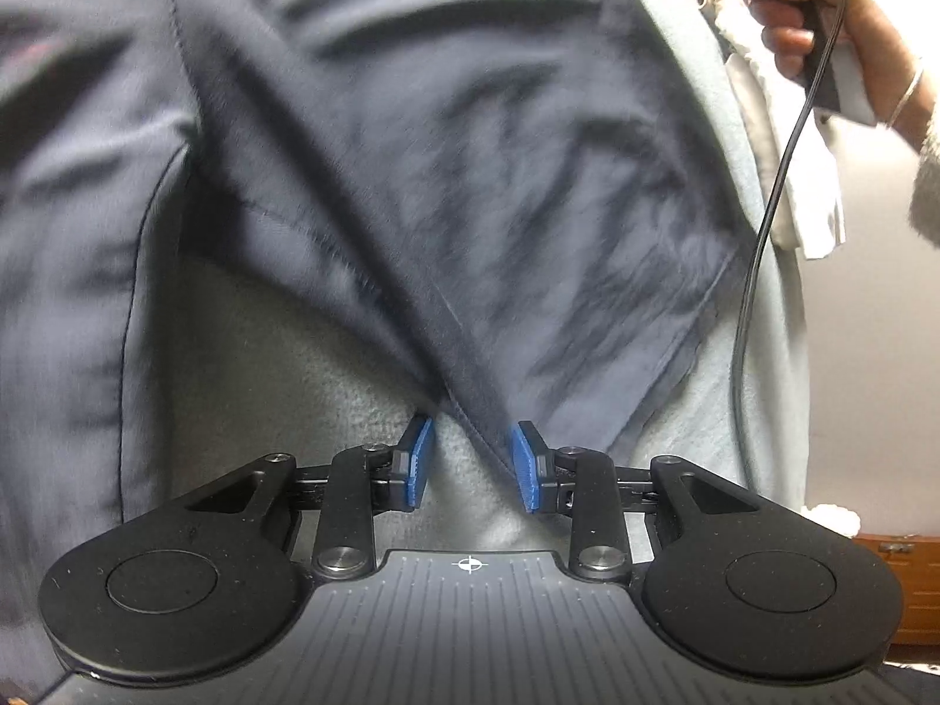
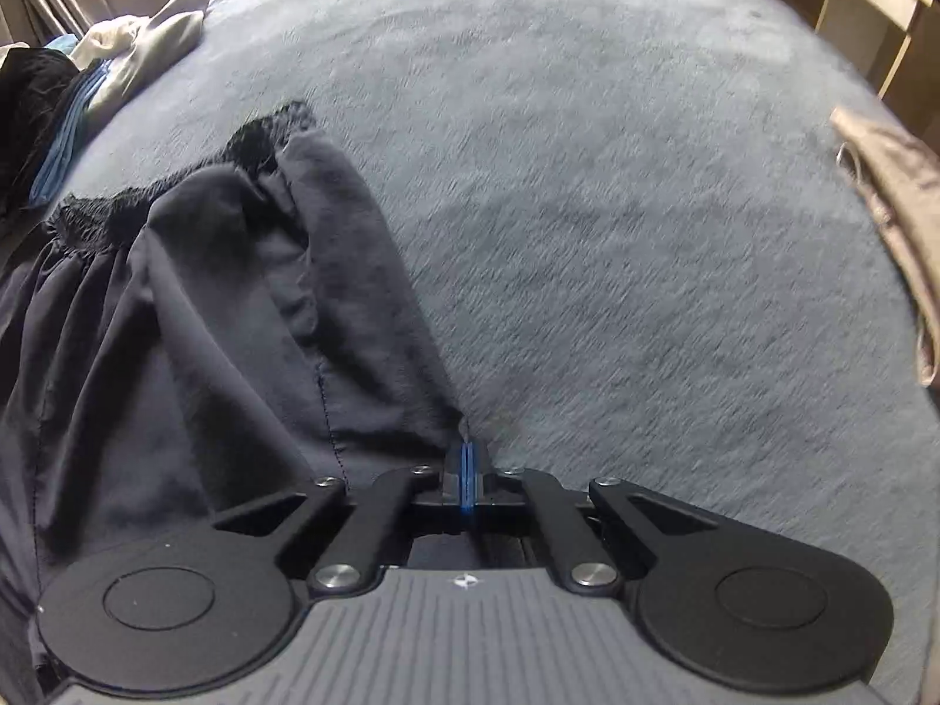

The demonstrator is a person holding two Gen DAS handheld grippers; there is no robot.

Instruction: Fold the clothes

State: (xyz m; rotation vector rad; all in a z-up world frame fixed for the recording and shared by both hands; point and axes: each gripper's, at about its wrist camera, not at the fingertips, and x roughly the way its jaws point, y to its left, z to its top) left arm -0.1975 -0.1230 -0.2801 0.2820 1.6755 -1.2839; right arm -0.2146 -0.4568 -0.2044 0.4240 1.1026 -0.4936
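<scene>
A: Where are the dark navy thin-fabric shorts [image 2: 194, 305], and which way do they run?

B: On the pale grey fleecy blanket [image 2: 617, 188]. In the right wrist view the black gathered elastic waistband [image 2: 117, 205] lies at the far end and a leg hem comes toward the camera, so the long axis runs away from the right gripper [image 2: 467, 470] and leans left.

A: Is that gripper holding them?

B: Its blue pads are pressed together, pinching a corner of the hem.

A: And the left gripper [image 1: 473, 464]?

B: Its jaws stand apart. A folded, seamed edge of the shorts [image 1: 470, 188] tapers to a point between the blue pads [image 1: 420, 458]; blur hides whether it touches them.

A: The person?

B: A hand [image 1: 822, 23] at upper right grips a black handle, with a black cable [image 1: 764, 247] hanging down.
</scene>
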